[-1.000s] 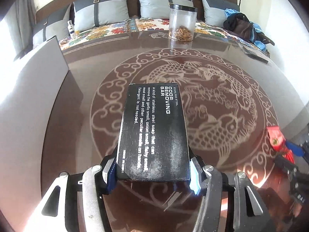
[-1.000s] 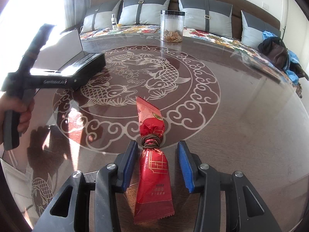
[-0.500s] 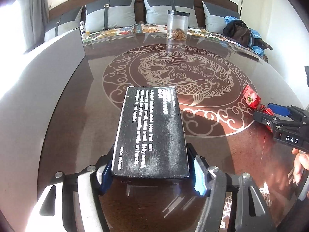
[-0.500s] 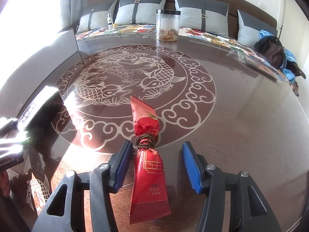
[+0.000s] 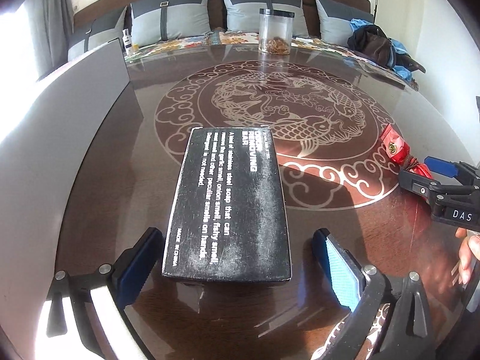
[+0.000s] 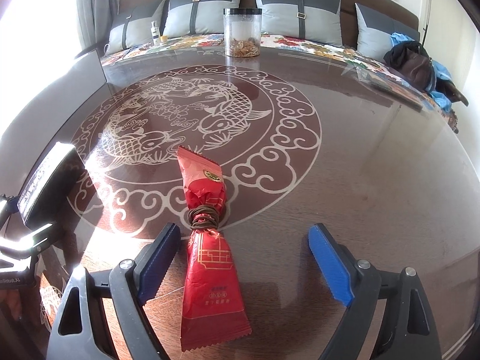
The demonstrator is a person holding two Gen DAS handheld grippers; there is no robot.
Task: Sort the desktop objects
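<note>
A black box (image 5: 228, 204) printed "ODOR REMOVING BAR" lies flat on the dark wooden table (image 5: 99, 186). My left gripper (image 5: 237, 249) is open, its blue pads standing apart on either side of the box's near end. The box shows at the left edge of the right wrist view (image 6: 48, 189). A red snack packet (image 6: 207, 240), tied at its middle with a brown band, lies on the table between the pads of my open right gripper (image 6: 243, 246), touching neither. The packet (image 5: 396, 150) and right gripper (image 5: 420, 171) show at the right in the left wrist view.
A clear jar (image 6: 242, 31) with a black lid stands at the table's far edge. A grey panel (image 5: 60, 114) rises along the table's left side. Behind are a sofa with grey cushions (image 6: 297, 15), a small bottle (image 6: 155, 32) and dark bags (image 6: 414, 60).
My left gripper lowered the black box to the table and opened, letting it go. My right gripper opened wider around the red packet.
</note>
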